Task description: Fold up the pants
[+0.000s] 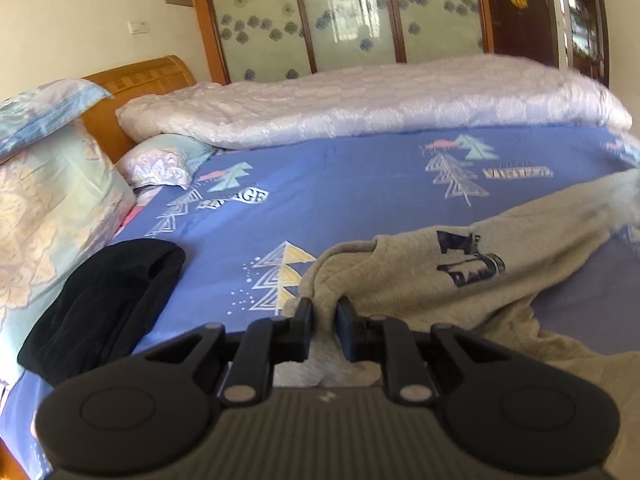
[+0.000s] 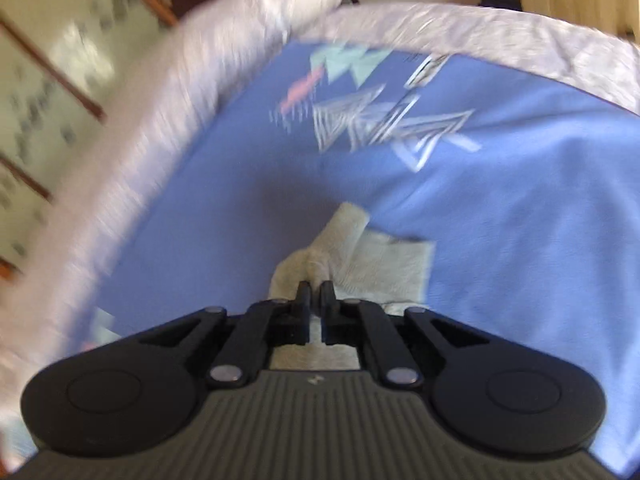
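Beige fleece pants [image 1: 460, 276] with a dark print lie stretched across the blue patterned bed sheet [image 1: 340, 184]. My left gripper [image 1: 325, 305] is shut on one end of the pants, with cloth bunched between its fingers. My right gripper [image 2: 316, 288] is shut on another end of the pants [image 2: 372, 260], which hangs in front of it above the sheet [image 2: 520, 220]. The right wrist view is blurred by motion.
A black garment [image 1: 108, 304] lies at the left on the sheet. Pillows [image 1: 52, 184] stand by the wooden headboard. A white quilt [image 1: 380, 100] lies rolled along the far side of the bed and shows in the right wrist view [image 2: 168, 92]. Wardrobe doors stand behind.
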### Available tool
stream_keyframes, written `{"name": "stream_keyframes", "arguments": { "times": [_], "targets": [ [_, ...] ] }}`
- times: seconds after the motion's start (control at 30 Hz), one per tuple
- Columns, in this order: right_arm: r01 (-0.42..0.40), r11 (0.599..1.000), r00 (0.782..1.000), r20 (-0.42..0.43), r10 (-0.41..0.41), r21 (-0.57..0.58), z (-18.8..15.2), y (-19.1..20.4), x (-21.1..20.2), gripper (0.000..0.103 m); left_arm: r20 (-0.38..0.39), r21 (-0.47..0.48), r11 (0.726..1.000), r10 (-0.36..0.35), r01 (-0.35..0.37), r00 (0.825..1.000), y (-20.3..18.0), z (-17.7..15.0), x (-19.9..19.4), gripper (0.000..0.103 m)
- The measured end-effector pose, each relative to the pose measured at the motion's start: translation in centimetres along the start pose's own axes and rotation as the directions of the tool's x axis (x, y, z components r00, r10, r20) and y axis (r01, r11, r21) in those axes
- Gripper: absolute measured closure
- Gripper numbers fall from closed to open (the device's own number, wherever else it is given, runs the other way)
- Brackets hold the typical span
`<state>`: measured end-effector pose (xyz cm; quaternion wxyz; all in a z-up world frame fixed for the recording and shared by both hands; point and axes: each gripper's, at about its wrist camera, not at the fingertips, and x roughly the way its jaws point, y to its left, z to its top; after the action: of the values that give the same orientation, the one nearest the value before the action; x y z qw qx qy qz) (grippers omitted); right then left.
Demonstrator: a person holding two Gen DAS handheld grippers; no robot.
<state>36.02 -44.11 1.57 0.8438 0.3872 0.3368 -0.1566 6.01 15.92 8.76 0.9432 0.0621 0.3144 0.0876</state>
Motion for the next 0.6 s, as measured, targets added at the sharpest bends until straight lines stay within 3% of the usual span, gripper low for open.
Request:
{"name": "stream_keyframes", "arguments": {
  "times": [0.13,0.27,0.37,0.47,0.53,0.6],
  "targets": [
    [-0.138,0.979,0.99,0.023,0.136,0.149,0.9,-6.6,-8.3,0.096,0.022,-0.04,0.999,-0.011,0.012,1.0,1.5,-1.4,-3.0,0.089],
    [-0.212,0.95,0.977,0.036,0.21,0.229,-1.3,-15.1,-17.1,0.096,0.043,-0.06,0.998,-0.023,0.026,0.999,3.0,-4.1,-6.5,0.089],
    [-0.21,0.937,0.978,0.068,0.198,0.279,-4.7,-21.9,-23.2,0.101,0.026,-0.065,0.998,-0.014,0.016,1.0,3.9,-6.5,-8.3,0.089],
    [-0.192,0.911,0.98,0.118,0.159,0.365,-8.4,-28.9,-28.0,0.101,-0.018,-0.09,0.995,-0.048,0.046,0.999,4.8,-9.2,-9.7,0.088],
    [-0.126,0.909,0.99,0.113,0.088,0.398,-10.7,-32.0,-30.0,0.101,-0.041,-0.055,0.997,-0.048,0.046,0.998,4.6,-10.9,-10.3,0.083],
    [-0.108,0.9,0.992,0.104,0.07,0.422,-12.6,-33.7,-31.2,0.101,-0.082,-0.052,0.998,-0.04,0.036,0.996,4.5,-11.9,-10.3,0.07]
  ]
}}
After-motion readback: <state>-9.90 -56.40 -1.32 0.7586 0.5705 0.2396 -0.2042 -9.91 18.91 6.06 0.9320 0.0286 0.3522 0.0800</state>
